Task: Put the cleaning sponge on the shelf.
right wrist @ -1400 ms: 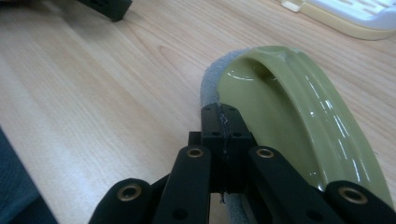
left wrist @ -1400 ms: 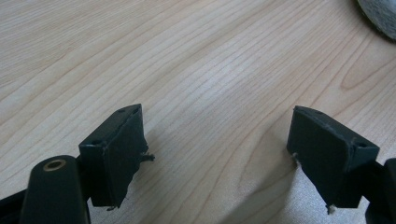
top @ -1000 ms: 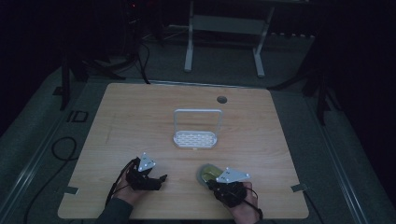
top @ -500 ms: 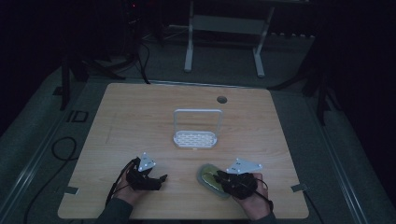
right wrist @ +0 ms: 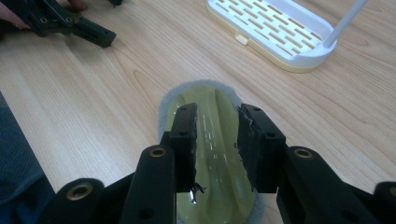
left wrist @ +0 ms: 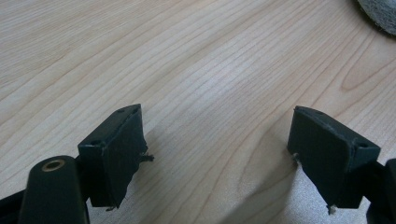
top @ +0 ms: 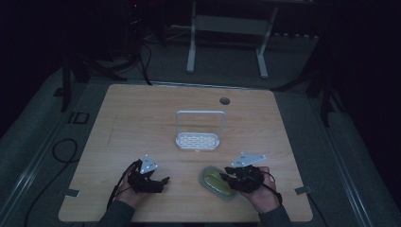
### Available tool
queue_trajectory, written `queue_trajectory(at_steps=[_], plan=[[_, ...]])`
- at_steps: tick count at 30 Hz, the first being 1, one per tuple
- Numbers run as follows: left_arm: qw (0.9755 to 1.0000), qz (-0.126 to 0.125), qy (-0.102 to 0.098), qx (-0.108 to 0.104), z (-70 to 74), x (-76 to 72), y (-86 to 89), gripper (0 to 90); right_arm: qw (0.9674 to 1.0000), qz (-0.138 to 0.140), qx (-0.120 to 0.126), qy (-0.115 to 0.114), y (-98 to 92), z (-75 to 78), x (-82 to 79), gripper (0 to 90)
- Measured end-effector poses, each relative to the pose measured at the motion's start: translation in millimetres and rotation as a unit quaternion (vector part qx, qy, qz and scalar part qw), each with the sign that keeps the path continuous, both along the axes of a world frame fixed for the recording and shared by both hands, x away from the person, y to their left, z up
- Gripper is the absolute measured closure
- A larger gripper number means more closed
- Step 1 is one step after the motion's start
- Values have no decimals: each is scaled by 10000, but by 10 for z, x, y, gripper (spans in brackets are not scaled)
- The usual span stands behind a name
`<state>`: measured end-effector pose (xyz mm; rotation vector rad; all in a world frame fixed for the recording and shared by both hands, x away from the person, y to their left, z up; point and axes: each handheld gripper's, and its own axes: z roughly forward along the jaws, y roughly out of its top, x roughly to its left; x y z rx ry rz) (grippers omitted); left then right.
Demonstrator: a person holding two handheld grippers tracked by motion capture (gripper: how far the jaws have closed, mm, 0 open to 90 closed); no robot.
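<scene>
Near the table's (top: 142,113) front edge, right of centre, a scrub brush (right wrist: 212,140) is lying lengthwise between the right gripper's (right wrist: 217,128) just-opening jaws, unclamped; left gripper (left wrist: 215,140) is idling open, farther off.

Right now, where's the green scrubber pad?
In the high view the green scrubber pad lies flat on the table's near right part, just left of the right claw and nearer the person than the white rack.

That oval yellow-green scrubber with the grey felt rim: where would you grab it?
Best on the raised smooth ridge along the oval yellow-green scrubber, coming from above with the right gripper jaws astride it; the flat grey rim lies flush on the wooden table.
</scene>
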<state>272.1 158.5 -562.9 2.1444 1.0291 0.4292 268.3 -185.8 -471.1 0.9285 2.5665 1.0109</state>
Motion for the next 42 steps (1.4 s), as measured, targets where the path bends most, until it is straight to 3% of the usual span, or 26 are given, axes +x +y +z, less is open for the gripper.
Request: queue_trajectory(at_steps=[6, 16, 19, 22, 29, 42], plan=[[10000, 8, -5, -12, -1, 0, -2, 189, 9998, 56, -158, 95, 26, 17, 40, 644], [10000, 3, 2, -1, 0, 1, -2, 187, 9973, 213, -641, 289, 107, 17, 119, 622], [10000, 6, 1, -3, 0, 1, -3, 187, 9971, 227, -665, 301, 112, 16, 127, 622], [10000, 19, -2, -21, -1, 1, -6, 187, 9949, 295, -850, 459, 158, 20, 175, 619], [10000, 11, 2, -14, 0, 1, -5, 187, 9922, 440, -1047, 510, 230, 54, 197, 627], [10000, 13, -2, -16, -1, 1, -7, 187, 9842, 541, -1483, 804, 345, 31, 283, 607]])
